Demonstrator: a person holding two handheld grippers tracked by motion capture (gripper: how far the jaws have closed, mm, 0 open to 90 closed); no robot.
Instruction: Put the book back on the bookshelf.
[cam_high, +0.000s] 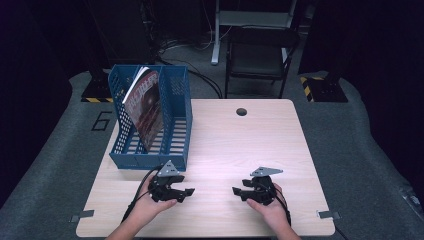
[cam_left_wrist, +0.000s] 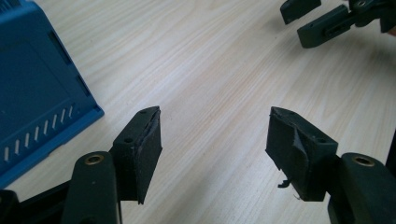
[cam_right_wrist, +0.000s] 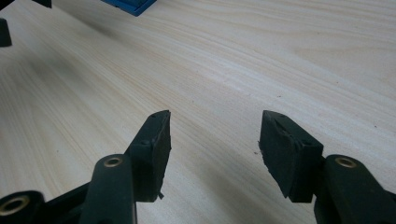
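A blue file rack (cam_high: 150, 120) stands on the far left of the light wooden table (cam_high: 240, 145), with a red-covered magazine (cam_high: 148, 107) leaning upright in it. My left gripper (cam_high: 188, 192) rests low over the table's near edge, just in front of the rack, and is open with nothing between its jaws. In the left gripper view the left gripper (cam_left_wrist: 215, 116) is over bare wood, with the rack's wall (cam_left_wrist: 32, 84) to its left. My right gripper (cam_high: 236, 192) faces it from the right, open and empty. The right gripper (cam_right_wrist: 212, 116) also has bare wood under it.
A round cable hole (cam_high: 241, 111) sits near the table's far edge. A dark chair (cam_high: 257, 55) stands behind the table. The right gripper's jaws (cam_left_wrist: 317, 21) appear at the top right of the left gripper view. A corner of the rack (cam_right_wrist: 128, 5) is in the right gripper view.
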